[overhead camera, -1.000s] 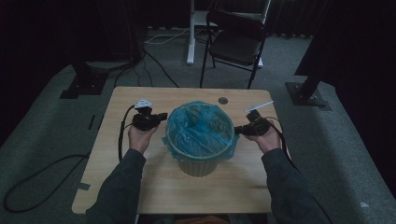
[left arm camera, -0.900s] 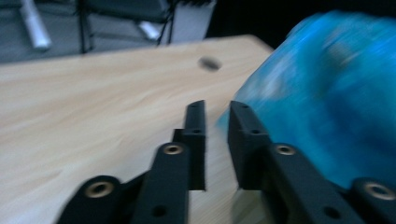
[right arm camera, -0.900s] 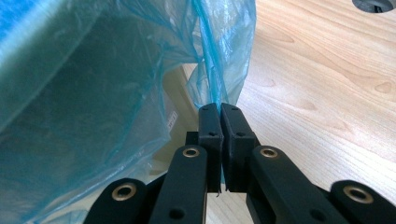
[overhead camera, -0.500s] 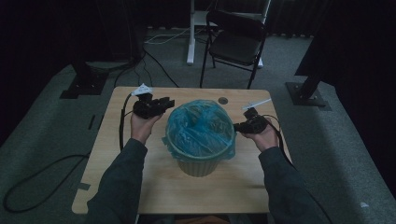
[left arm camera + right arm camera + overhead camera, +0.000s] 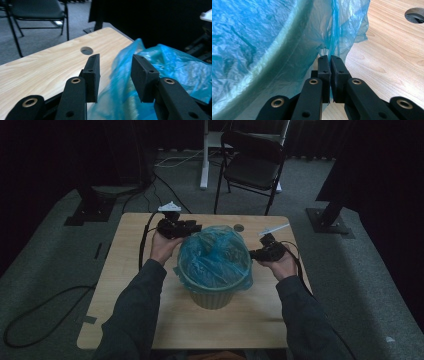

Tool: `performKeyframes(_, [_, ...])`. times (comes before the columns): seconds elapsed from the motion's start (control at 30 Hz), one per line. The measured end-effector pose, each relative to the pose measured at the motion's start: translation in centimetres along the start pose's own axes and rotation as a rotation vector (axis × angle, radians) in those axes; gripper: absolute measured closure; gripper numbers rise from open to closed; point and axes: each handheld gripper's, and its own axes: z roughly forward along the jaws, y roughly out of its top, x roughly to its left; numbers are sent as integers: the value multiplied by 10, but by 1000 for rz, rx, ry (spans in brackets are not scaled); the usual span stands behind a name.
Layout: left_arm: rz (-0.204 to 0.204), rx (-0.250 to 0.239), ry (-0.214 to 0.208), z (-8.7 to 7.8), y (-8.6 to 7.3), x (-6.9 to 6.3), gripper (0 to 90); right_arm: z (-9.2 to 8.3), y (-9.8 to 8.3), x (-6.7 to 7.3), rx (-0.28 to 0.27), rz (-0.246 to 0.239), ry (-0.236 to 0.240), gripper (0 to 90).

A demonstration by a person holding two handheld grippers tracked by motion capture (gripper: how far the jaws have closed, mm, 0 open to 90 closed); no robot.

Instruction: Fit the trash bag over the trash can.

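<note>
Since a second ago, the left gripper [image 5: 192, 226] has let go of the blue bin liner [image 5: 215, 252] and lifted toward the bin's far-left rim; its fingers [image 5: 92, 75] have just been opening, standing apart with nothing pressed between them. At mid-counter [image 5: 135, 270] stands the pale waste bin [image 5: 212, 297], lined with the liner. On its right, the right gripper [image 5: 254, 254] pinches the liner's edge, fingers [image 5: 323, 68] closed on it.

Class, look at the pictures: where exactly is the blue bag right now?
In the high view the blue bag lines the bin at mid-table, between both grippers; the right gripper pinches its hanging edge.
</note>
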Motion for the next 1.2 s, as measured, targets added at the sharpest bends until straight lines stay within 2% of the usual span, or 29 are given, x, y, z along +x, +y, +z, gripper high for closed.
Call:
performKeyframes(0.03, [5,10,-2,2,1,-1,591,0,0,0,0,0,1,871])
performKeyframes(0.1, [18,43,21,6,4,-2,591,1,0,0,4,4,1,871])
performKeyframes(0.23, [5,81,31,13,7,1,604,1,1,1,6,0,3,871])
performKeyframes(0.3, [1,95,41,15,6,3,662,1,1,1,5,1,3,871])
performKeyframes(0.5, [-19,146,27,21,-2,10,811,0,1,1,6,0,3,871])
performKeyframes(0.6, [-27,146,9,19,-5,12,837,0,-1,0,12,-3,3,872])
performKeyframes(0.7, [-32,146,20,16,-7,14,839,0,-4,-1,22,1,1,873])
performKeyframes(0.77, [-51,134,18,14,-12,17,838,-1,-7,-2,31,4,1,875])
performKeyframes(0.83, [-59,149,23,14,-18,19,838,0,-10,-3,49,10,3,876])
performKeyframes(0.97, [-81,134,26,11,-28,22,835,4,-19,-5,96,10,13,876])
performKeyframes(1.07, [-91,127,37,8,-33,23,829,7,-25,-5,141,28,9,875])
performKeyframes(1.2, [-81,109,59,0,-34,23,802,4,-28,-7,160,41,-2,873])
